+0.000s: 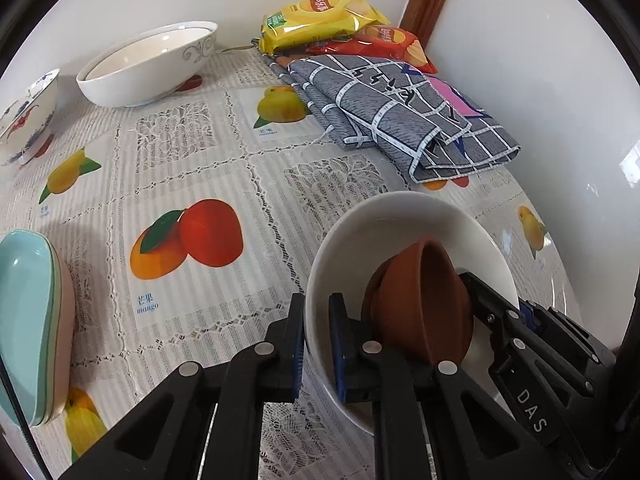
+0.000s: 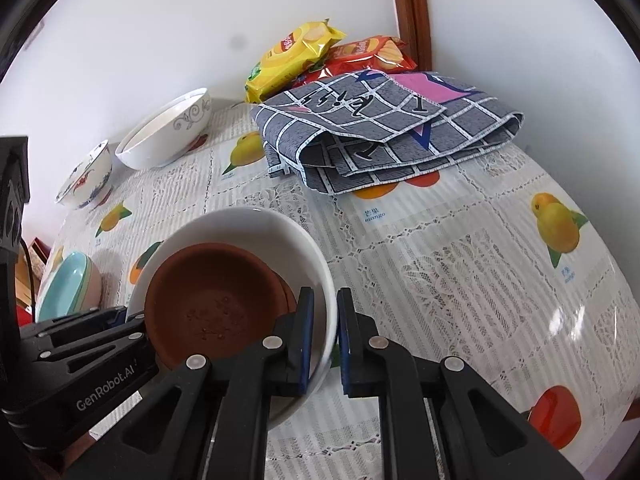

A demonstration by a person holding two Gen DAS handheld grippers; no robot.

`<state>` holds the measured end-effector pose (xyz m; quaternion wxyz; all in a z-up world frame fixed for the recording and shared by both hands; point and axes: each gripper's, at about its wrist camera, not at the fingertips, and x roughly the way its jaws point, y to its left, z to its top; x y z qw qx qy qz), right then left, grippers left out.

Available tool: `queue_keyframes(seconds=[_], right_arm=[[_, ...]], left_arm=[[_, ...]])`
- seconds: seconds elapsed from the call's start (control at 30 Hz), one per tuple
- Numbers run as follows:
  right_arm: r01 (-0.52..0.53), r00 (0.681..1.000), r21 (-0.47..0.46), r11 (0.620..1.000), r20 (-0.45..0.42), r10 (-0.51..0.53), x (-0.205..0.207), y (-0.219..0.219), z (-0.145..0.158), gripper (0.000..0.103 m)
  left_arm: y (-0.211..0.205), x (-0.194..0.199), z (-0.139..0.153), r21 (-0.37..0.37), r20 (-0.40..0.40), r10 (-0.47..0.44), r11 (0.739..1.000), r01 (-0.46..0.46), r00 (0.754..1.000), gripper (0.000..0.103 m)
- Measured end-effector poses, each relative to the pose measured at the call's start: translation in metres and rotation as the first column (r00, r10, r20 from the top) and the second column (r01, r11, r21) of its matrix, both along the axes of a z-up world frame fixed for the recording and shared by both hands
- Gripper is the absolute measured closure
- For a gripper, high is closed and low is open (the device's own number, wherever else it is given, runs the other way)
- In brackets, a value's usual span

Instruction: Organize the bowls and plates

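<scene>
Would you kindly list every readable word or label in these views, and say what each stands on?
"mango", under Chinese characters: tablecloth.
"GenRobot.AI": left tool body, in the right wrist view.
"DAS": right tool body, in the left wrist view.
Yellow chip bag and red chip bag: logos too blurred.
Grey checked cloth: black script, unreadable.

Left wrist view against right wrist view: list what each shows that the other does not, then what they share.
Only the left wrist view shows the brown dishes edge-on, so they read as two nested ones, and the left gripper with its jaws clamped on the white bowl.

Only the right wrist view looks into the top brown dish, with its speckled bottom, and shows the right gripper clamped on the opposite rim.

Both show the patterned white bowl, the floral bowl, the pastel stack, the grey cloth and the snack bags.
</scene>
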<state>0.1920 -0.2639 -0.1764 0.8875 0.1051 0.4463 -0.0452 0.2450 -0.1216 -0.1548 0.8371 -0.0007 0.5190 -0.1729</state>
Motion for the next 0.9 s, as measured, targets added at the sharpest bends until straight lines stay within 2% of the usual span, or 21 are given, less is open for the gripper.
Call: queue_keyframes(seconds=[0.5,0.9], right_arm=[[0.036,0.999,0.049,0.998,-0.035,-0.034,-0.011,-0.001,0.003,0.092],[0.034,0.999,0.056,0.998,-0.020,-0.033,-0.007,0.012,0.019,0.092]], left_arm=[[0.007,-0.008,0.003,-0.025,-0.050,0.019,0.999,-0.021,0.999,0.091],[0.025,-0.003,0.023,-0.041,-0.029,0.040,0.998,-0.042,0.999,0.091]])
